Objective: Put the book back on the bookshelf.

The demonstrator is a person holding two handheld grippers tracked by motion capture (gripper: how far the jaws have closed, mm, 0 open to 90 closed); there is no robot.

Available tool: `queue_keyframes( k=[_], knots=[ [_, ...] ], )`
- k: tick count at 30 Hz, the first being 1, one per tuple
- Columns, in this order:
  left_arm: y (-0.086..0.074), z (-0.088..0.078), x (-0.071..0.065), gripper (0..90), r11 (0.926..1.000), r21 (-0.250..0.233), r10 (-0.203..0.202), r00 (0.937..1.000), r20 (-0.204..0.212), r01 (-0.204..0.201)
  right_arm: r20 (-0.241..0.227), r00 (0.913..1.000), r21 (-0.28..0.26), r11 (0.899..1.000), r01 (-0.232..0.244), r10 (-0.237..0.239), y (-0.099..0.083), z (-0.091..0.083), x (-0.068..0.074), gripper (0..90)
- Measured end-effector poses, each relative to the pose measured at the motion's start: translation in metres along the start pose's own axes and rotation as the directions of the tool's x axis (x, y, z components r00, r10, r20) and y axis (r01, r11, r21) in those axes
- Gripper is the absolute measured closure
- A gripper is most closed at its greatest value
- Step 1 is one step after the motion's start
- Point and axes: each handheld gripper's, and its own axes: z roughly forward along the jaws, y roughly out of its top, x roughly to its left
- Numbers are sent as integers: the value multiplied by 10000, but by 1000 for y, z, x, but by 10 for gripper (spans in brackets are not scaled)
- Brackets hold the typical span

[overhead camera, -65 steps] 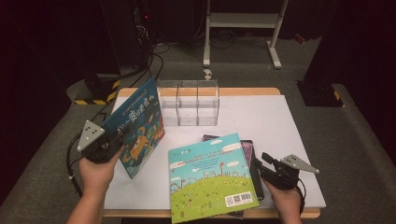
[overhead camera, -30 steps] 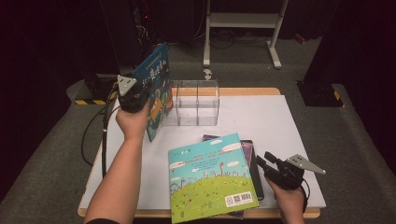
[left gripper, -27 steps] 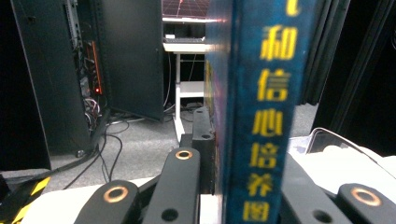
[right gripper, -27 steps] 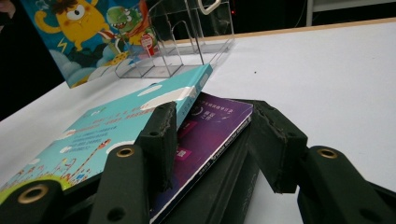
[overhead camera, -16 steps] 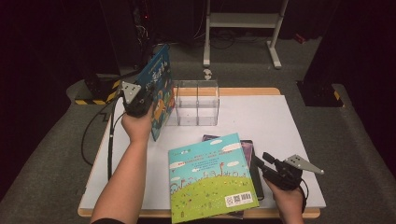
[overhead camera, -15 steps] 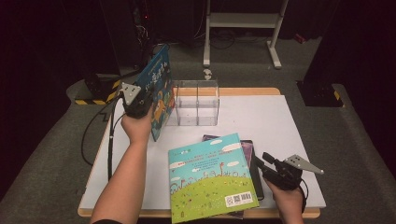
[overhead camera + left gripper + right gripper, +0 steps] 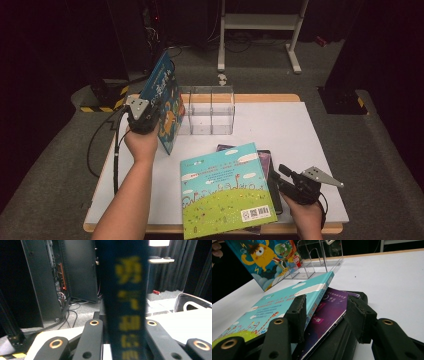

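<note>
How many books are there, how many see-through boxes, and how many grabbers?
Books: 3, blue monster book, turquoise book, purple book
Clear organizer: 1
Grippers: 2, left gripper, right gripper
Total: 6

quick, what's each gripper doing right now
left gripper: closed on the upright blue picture book, jaws just easing open.
right gripper: open, nothing gripped.

Blue book (image 7: 125, 302): yellow characters down the spine, too blurred to read. Turquoise book (image 7: 225, 195): small print lines and a code square by the barcode, illegible. Purple book (image 7: 329, 312): white lettering, unreadable.
</note>
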Motion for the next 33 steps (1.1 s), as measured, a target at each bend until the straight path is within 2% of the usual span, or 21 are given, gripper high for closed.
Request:
queue_keyframes(
  k=[2,5,16,21,24,25,27,30,33],
  knots=[
    [1,2,-3,778,9998,-16,185,9998,-113,-185,14,10000,5,10000,26,-26,0,0,0,510],
    [1,5,-5,784,10000,-72,15,9994,-348,-18,32,10000,37,10000,51,-51,0,1,0,510],
    [1,18,-3,786,9992,-207,-348,9986,-386,340,13,10000,35,10000,89,-90,0,0,-2,511],
    [0,22,0,769,9985,-129,-537,9984,-196,535,-38,9998,105,9998,193,-192,-1,3,-1,522],
    [-4,21,4,640,9946,110,-1034,9946,104,1033,-48,9996,180,9995,277,-277,-1,3,0,504],
    [-6,19,5,545,9945,96,-1044,9945,99,1043,-120,9997,242,9995,206,-203,0,3,0,485],
    [-10,14,7,519,9937,165,-1108,9936,228,1104,-190,9997,242,9996,149,-144,0,3,0,485],
    [-20,2,12,450,9864,341,-1630,9835,789,1607,-304,9994,258,9995,198,-190,1,3,0,466],
    [-36,-17,15,394,9835,629,-1766,9762,1261,1698,-384,9988,347,9989,303,-290,1,3,2,444]
  ],
)
